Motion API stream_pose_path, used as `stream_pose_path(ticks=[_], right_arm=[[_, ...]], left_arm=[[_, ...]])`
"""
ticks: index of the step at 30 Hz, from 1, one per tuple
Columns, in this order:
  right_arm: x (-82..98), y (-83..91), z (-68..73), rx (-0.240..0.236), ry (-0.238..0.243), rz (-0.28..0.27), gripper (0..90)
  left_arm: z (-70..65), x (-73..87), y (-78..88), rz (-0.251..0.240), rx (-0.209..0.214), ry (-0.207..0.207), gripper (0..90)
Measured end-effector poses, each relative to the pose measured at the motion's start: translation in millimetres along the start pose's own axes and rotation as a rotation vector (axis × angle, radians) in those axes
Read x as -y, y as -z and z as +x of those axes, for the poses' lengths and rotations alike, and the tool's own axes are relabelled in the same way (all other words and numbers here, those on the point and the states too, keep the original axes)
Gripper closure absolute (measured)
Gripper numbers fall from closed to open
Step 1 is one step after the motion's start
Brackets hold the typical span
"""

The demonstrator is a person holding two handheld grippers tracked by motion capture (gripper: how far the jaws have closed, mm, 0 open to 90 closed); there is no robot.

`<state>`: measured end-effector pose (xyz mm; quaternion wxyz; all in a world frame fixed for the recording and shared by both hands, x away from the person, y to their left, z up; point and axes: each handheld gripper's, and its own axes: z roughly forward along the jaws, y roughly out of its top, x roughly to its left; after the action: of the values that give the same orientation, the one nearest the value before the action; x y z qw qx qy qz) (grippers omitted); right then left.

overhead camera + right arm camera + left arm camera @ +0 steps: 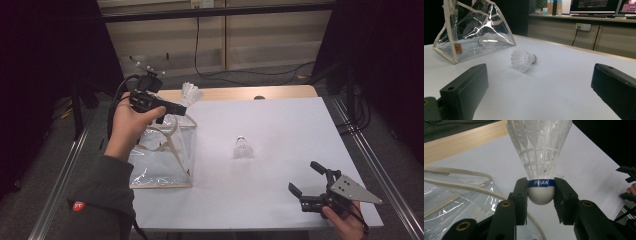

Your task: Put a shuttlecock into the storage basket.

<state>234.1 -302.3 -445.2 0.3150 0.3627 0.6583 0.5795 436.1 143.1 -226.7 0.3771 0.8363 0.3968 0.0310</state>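
Gripping the shuttlecock (541,157) by its cork, my left gripper (541,195) should centre above the clear bag (160,160) at seven o'clock; right gripper (311,182) idles wide open, empty.

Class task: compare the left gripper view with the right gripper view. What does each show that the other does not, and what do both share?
Left gripper view alone: a held shuttlecock clamped at its white cork, the blue band reading PEAK, between the left gripper jaws. Right gripper view alone: a second shuttlecock lying on its side on the table, the right gripper wide open and empty in front of it, a third shuttlecock inside the bag, and monitors behind. Both: the clear bag and white tabletop.
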Motion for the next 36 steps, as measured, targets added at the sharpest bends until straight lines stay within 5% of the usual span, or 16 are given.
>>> stream_pose_path(ticks=[36], right_arm=[[0.1,-0.3,0.2,-0.003,0.005,0.002,1.0]], left_arm=[[23.3,8.2,10.7,-0.014,-0.057,0.057,65.4]])
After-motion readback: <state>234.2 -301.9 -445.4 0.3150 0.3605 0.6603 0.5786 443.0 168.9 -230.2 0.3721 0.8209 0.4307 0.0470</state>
